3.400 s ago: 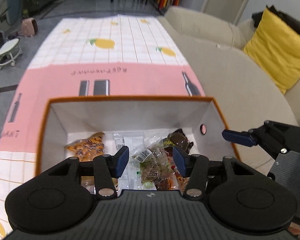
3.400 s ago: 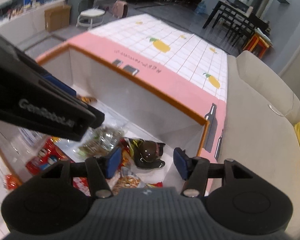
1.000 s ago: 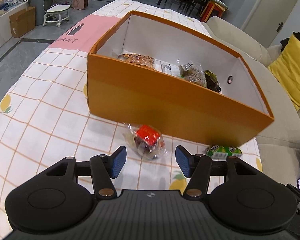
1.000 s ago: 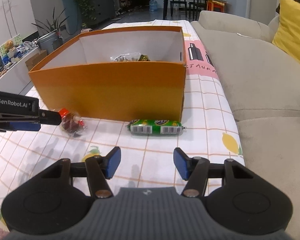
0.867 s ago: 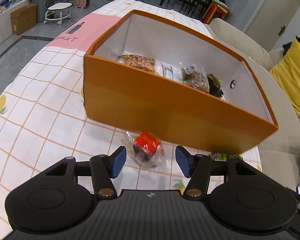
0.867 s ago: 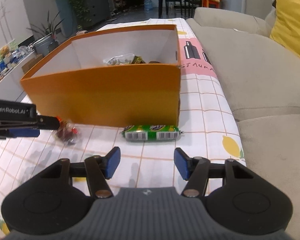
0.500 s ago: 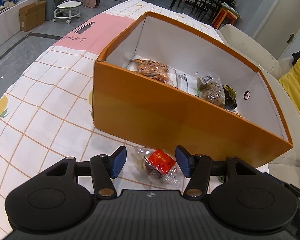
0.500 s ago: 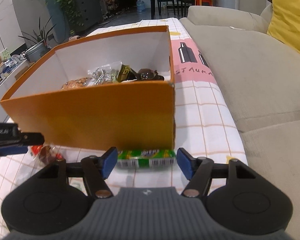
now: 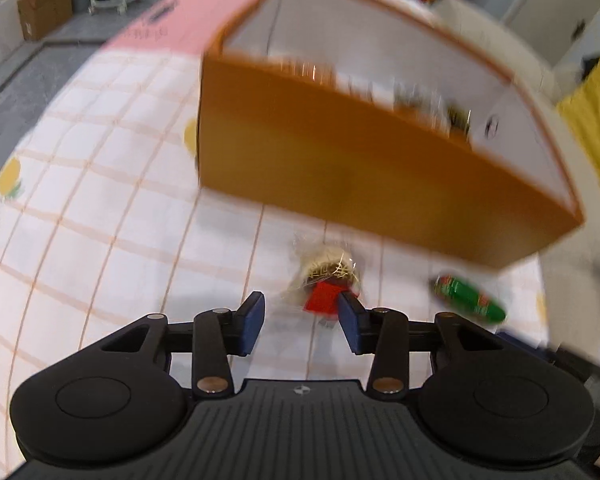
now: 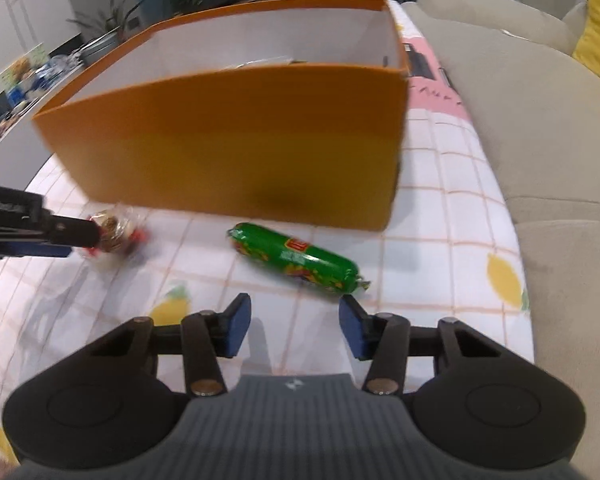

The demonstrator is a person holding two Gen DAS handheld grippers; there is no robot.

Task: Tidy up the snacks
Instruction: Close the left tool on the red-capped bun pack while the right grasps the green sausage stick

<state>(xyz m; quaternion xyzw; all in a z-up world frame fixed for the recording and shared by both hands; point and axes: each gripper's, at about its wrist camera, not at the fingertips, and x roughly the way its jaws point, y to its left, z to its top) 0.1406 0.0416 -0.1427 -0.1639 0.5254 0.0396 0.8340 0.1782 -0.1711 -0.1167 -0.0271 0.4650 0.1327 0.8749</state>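
Note:
An orange box [image 9: 340,168] with several snack packs inside stands on the checked tablecloth; it also shows in the right wrist view [image 10: 236,144]. A small clear snack pack with a red label [image 9: 326,280] lies in front of the box, just ahead of my open left gripper [image 9: 300,320] and close to its right finger. The pack also shows in the right wrist view [image 10: 114,232] at the left gripper's tip. A green sausage-shaped snack [image 10: 296,258] lies in front of the box, just ahead of my open, empty right gripper [image 10: 292,326]; it also shows in the left wrist view [image 9: 468,300].
A beige sofa [image 10: 540,128] runs along the table's right edge, with a yellow cushion [image 9: 592,112] on it. The tablecloth [image 9: 80,200] has lemon prints and a pink band behind the box. The left wrist view is motion-blurred.
Both grippers have pulled back and lowered toward the table in front of the box. The red-labelled pack now sits at the left gripper's fingertips, and the green snack lies ahead of the right gripper.

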